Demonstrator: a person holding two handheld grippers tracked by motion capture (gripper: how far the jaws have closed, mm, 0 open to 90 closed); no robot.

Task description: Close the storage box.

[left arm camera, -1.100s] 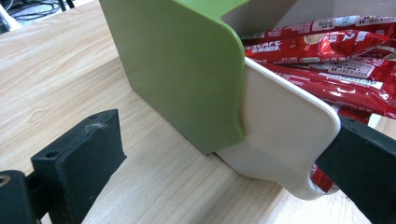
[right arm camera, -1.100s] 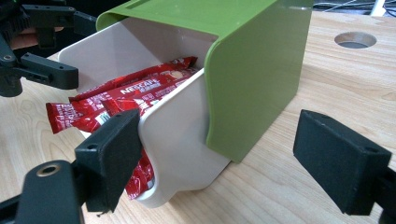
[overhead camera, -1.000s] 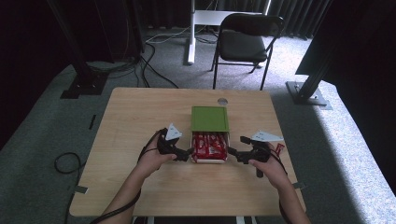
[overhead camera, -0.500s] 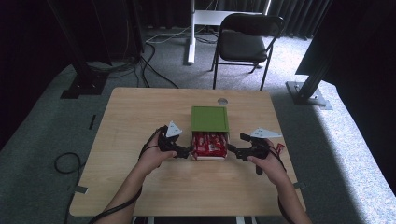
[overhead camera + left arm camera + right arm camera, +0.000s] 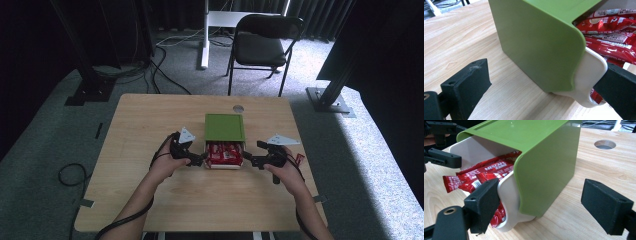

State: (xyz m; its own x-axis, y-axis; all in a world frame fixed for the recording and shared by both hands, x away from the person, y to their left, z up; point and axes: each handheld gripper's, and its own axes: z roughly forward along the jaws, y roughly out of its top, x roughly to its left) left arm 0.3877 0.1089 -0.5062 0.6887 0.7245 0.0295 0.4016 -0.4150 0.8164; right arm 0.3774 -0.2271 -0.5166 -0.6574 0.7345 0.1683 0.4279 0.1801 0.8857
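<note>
Green plastic is covering most of a white inner tray (image 5: 223, 165) near the middle of the wooden table (image 5: 150, 120), and red sachets (image 5: 224, 152) are showing where the tray is sticking out toward the person.

Starting at the left, the left gripper (image 5: 200, 161) is sitting at the tray's left front corner. In the left gripper view its jaws are standing wide apart, one out over bare wood, the other just beside or touching the white corner (image 5: 590, 75); I cannot tell which. If it is closing from here, it is likely pinching only that rounded corner and slipping off.

In the middle, the green cover (image 5: 544, 162) is overhanging the tray and the sachets (image 5: 486, 173) are lying loose. A sharp tug is risking tipping the box and spilling them.

On the right, the right gripper (image 5: 248, 161) is also gaping open, straddling the right front corner without clamping. Uneven pulls from the two sides could be twisting the tray and jamming it in the cover.
</note>
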